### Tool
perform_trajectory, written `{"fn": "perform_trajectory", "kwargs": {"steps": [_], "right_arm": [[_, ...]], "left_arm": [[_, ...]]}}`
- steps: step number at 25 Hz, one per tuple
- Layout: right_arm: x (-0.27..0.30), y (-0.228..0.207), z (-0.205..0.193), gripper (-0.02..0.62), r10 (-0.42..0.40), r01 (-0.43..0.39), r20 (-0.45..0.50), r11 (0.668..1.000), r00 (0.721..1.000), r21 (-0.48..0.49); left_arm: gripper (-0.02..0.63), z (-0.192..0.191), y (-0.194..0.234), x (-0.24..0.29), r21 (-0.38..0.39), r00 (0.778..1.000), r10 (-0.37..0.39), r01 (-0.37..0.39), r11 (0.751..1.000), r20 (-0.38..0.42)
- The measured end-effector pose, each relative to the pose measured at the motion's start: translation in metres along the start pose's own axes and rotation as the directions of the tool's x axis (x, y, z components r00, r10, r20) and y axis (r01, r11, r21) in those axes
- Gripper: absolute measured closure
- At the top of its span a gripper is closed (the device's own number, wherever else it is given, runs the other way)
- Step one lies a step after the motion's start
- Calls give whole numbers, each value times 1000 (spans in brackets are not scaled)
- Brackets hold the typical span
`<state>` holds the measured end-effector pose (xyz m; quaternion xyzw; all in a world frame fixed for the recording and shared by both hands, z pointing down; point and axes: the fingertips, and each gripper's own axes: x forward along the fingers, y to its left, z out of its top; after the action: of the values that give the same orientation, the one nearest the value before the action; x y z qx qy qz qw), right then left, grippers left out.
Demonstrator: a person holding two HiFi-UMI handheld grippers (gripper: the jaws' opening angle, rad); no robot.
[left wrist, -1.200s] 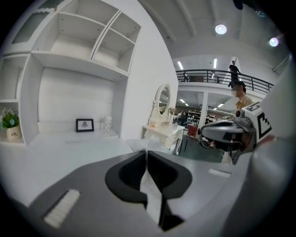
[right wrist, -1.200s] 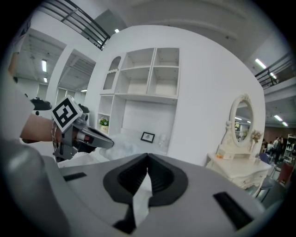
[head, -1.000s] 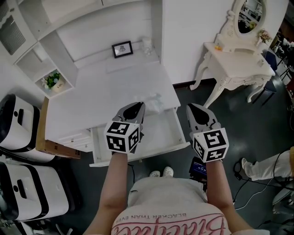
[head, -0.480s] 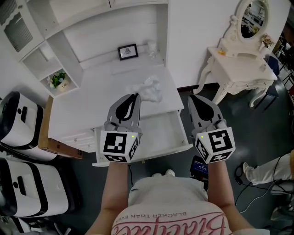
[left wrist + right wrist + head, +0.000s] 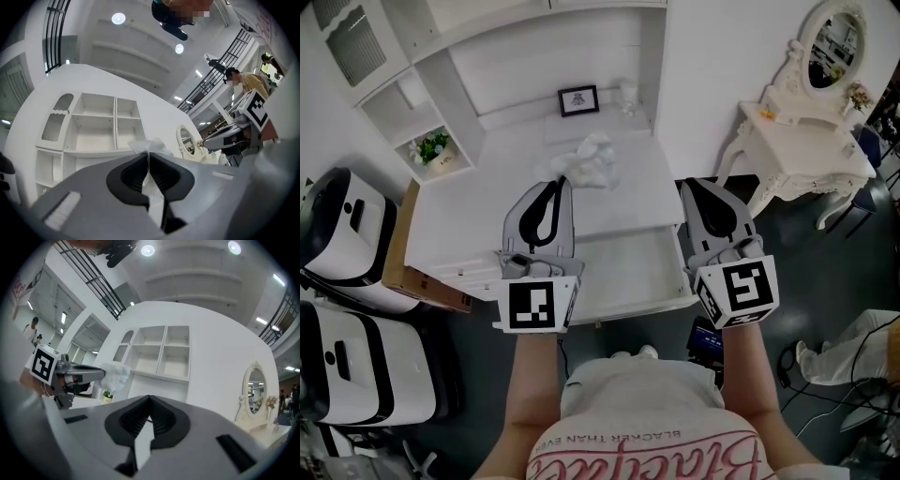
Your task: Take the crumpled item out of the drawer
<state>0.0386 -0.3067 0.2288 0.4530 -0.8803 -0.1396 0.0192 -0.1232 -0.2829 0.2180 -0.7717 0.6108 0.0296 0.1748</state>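
Where the desk stands: the white desk top point(image 5: 478, 220) runs back to a white wall. A picture frame point(image 5: 578, 100) is upright at the far edge and a small plant point(image 5: 434, 147) sits in a shelf cubby on the far left.
Room: dark floor. An ornate vanity table point(image 5: 811, 155) with an oval mirror is on the right, and 2 white machines point(image 5: 337, 244) line the left.
Drawer: the drawer point(image 5: 628, 277) is pulled out to the near side, showing a pale floor.
Crumpled item: the crumpled item point(image 5: 586, 161) is out of the drawer, raised over the far half of the desk top at the left gripper's tip.
Left gripper: the left gripper point(image 5: 553, 186) has its 2 jaws clamped on a thin fold of the item.
Right gripper: the right gripper point(image 5: 696, 190) has its jaws pressed together with nothing between them. It hovers at the desk's right edge.
Hard to see: both marker cubes and forearms cover the drawer's near front. The machines are cut off at the left and the vanity table at the right. The item's material is unclear; it is thin, white and wrinkled.
Edges and room: the drawer's right wall lies just beside the right gripper. A strip of floor separates the desk from the vanity table, and a broad stretch of desk top extends left of the left gripper.
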Motion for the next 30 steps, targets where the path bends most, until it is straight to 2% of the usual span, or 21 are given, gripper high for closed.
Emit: {"fn": "perform_trajectory", "kwargs": {"steps": [11, 16, 30], "right_arm": [[23, 22, 16, 589, 86, -85, 29, 996, 996, -10], [34, 35, 17, 589, 118, -118, 29, 993, 993, -11], [43, 42, 12, 589, 160, -159, 17, 987, 987, -13]], "left_arm": [[580, 20, 43, -22, 75, 993, 105, -108, 991, 52], [580, 14, 61, -28, 94, 990, 143, -144, 985, 20], [580, 15, 69, -30, 112, 985, 173, -175, 978, 27]]}}
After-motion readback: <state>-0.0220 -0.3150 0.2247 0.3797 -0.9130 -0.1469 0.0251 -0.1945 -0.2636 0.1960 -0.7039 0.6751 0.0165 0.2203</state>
